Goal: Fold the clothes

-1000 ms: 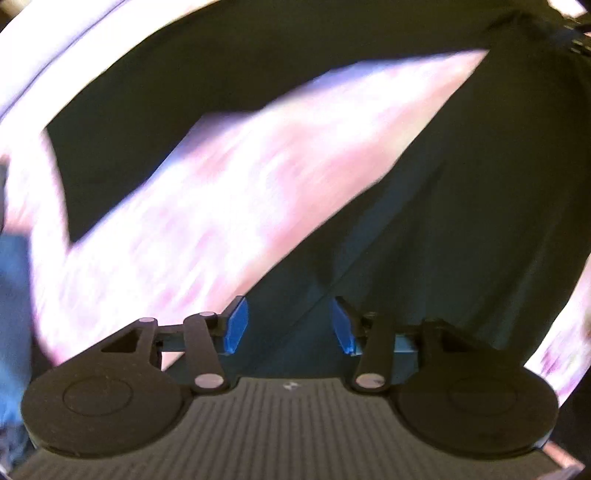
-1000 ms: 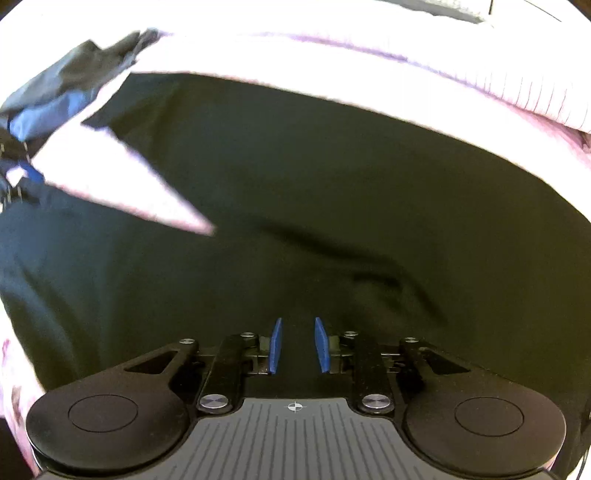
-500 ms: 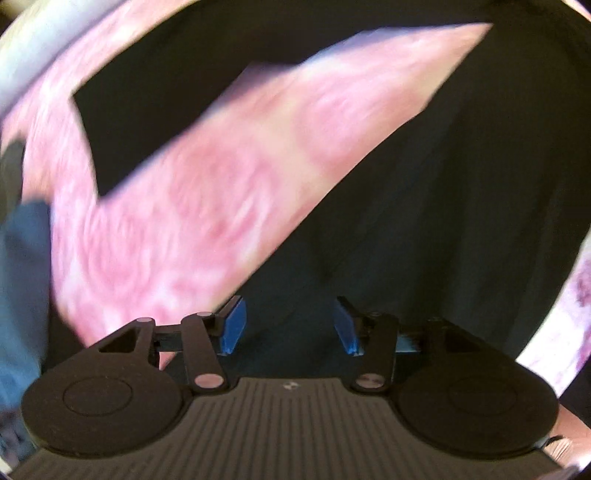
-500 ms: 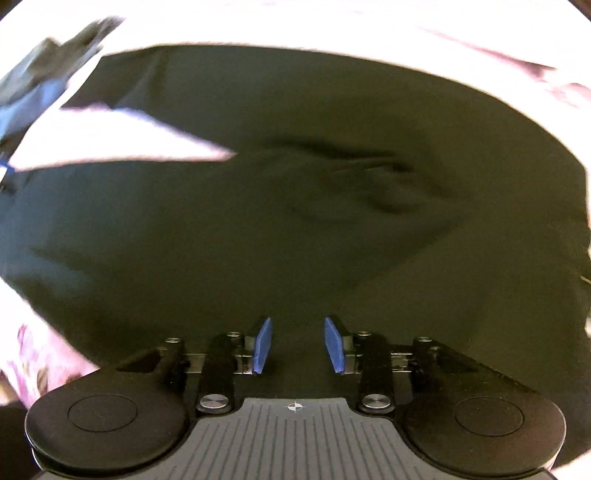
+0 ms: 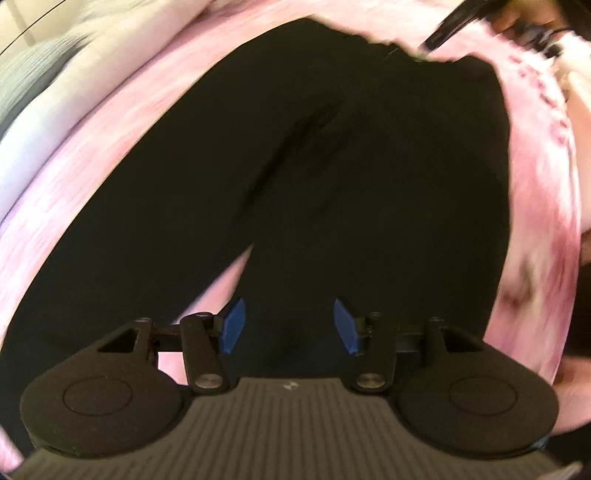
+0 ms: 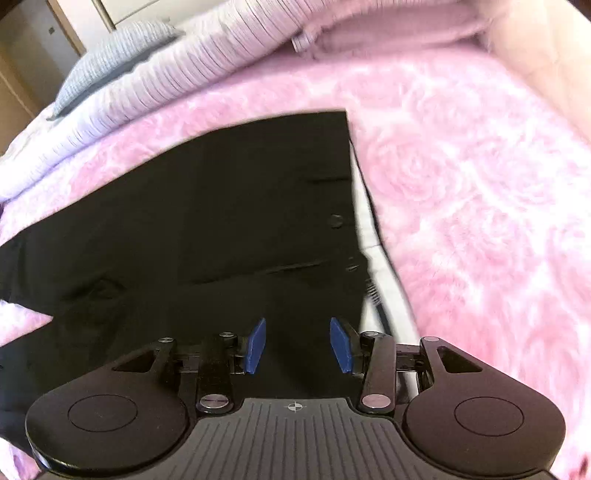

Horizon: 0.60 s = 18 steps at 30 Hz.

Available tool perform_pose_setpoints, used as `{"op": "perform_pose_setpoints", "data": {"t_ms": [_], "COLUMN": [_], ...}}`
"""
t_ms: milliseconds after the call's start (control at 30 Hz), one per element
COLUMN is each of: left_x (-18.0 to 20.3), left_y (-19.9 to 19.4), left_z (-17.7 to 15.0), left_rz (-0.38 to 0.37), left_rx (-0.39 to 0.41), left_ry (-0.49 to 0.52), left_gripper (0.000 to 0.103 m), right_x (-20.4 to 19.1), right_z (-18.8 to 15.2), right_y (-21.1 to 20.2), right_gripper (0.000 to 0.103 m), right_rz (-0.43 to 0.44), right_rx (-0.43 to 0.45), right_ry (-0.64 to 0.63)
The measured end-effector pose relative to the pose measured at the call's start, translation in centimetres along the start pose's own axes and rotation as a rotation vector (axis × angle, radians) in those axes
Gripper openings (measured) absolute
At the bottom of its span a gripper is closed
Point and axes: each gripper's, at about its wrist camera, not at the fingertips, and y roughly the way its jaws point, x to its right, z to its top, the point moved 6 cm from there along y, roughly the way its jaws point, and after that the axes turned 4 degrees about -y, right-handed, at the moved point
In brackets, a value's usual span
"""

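Black trousers (image 5: 332, 192) lie spread flat on a pink rose-patterned blanket (image 5: 103, 140). In the left wrist view the two legs part in a narrow V near my left gripper (image 5: 288, 326), which is open and empty just above the cloth. In the right wrist view the trousers (image 6: 207, 229) show their waistband edge with a button (image 6: 335, 220) and a white lining strip. My right gripper (image 6: 298, 345) is open and empty over the cloth near the waist edge. The other gripper's tip (image 5: 443, 33) shows at the far top right of the left wrist view.
The pink blanket (image 6: 480, 206) covers the bed all round the trousers. A striped pale quilt (image 6: 177, 81) and a grey-blue pillow (image 6: 110, 55) lie at the far end. A wooden wall or wardrobe (image 6: 22, 74) stands beyond the bed at far left.
Both cameras have swung and pulled back over the trousers. My right gripper's jaws have opened wider. The pink gap between the legs looks much narrower in the left view now.
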Motion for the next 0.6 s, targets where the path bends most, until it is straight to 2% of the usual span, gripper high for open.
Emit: {"op": "perform_pose_setpoints", "data": {"t_ms": [100, 167, 200, 233, 267, 333, 467, 533, 600], "left_x": [4.2, 6.3, 7.2, 7.9, 8.5, 9.5, 10.1, 10.5, 10.7], "left_y": [3.7, 5.6, 6.2, 6.5, 6.8, 7.0, 7.9, 9.0, 9.9], "left_z": [5.5, 8.3, 9.4, 10.3, 11.0, 12.4, 14.9, 16.0, 16.8], "left_rz": [-0.041, -0.060, -0.068, -0.075, -0.081, -0.090, -0.091, -0.083, -0.087], "left_rx": [0.012, 0.014, 0.016, 0.019, 0.024, 0.029, 0.046, 0.058, 0.062], "left_ry": [0.022, 0.042, 0.055, 0.066, 0.075, 0.082, 0.094, 0.088, 0.068], "left_gripper": [0.049, 0.049, 0.049, 0.049, 0.049, 0.049, 0.049, 0.049, 0.049], "right_x": [2.5, 3.2, 3.5, 3.8, 4.0, 4.0, 3.6, 3.3, 2.9], "right_z": [0.4, 0.7, 0.9, 0.9, 1.0, 0.7, 3.1, 5.1, 6.4], "right_y": [3.2, 3.9, 4.0, 3.9, 3.6, 2.1, -1.1, -1.2, -0.1], "right_gripper": [0.043, 0.040, 0.033, 0.005, 0.000, 0.000, 0.000, 0.000, 0.000], "right_rz": [0.081, 0.139, 0.161, 0.181, 0.196, 0.202, 0.172, 0.158, 0.160], "right_rx": [-0.053, -0.047, -0.044, -0.042, -0.040, -0.017, 0.101, 0.150, 0.151], "right_ry": [-0.007, -0.024, -0.021, -0.014, -0.017, -0.055, -0.135, -0.174, -0.194]}}
